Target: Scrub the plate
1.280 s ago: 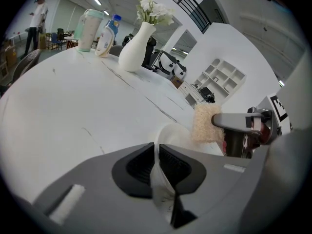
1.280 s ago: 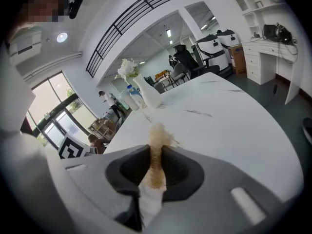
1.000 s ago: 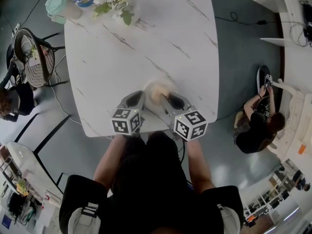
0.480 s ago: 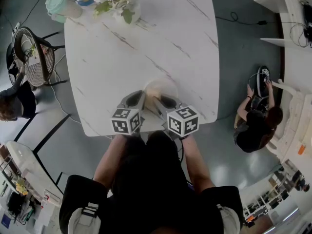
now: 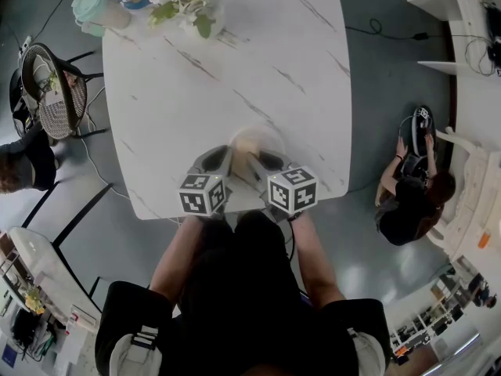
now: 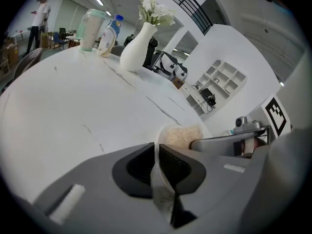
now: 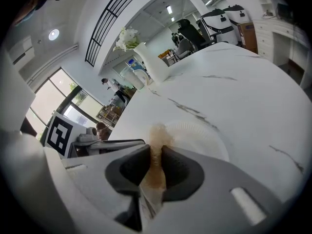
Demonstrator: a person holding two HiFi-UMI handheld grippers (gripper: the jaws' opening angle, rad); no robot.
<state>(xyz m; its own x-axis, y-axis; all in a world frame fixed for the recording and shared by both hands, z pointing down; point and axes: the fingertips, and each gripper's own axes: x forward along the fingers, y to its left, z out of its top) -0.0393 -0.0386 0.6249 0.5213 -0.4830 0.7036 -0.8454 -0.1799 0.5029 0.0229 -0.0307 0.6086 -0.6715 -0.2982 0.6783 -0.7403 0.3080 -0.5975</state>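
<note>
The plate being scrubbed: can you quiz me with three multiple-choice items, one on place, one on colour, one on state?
1. Where is the plate? A near the table's edge by the person; B at the far corner; C atop another plate.
2. What colour is the scrubbing pad? A blue; B tan; C black.
3. What is the left gripper doing? A gaping empty; B shut on the plate's rim; C holding a spoon.
Answers: 1 A, it lies just ahead of both grippers; 2 B, tan between the right gripper's fingers; 3 B, the white rim is pinched between its fingers.
</note>
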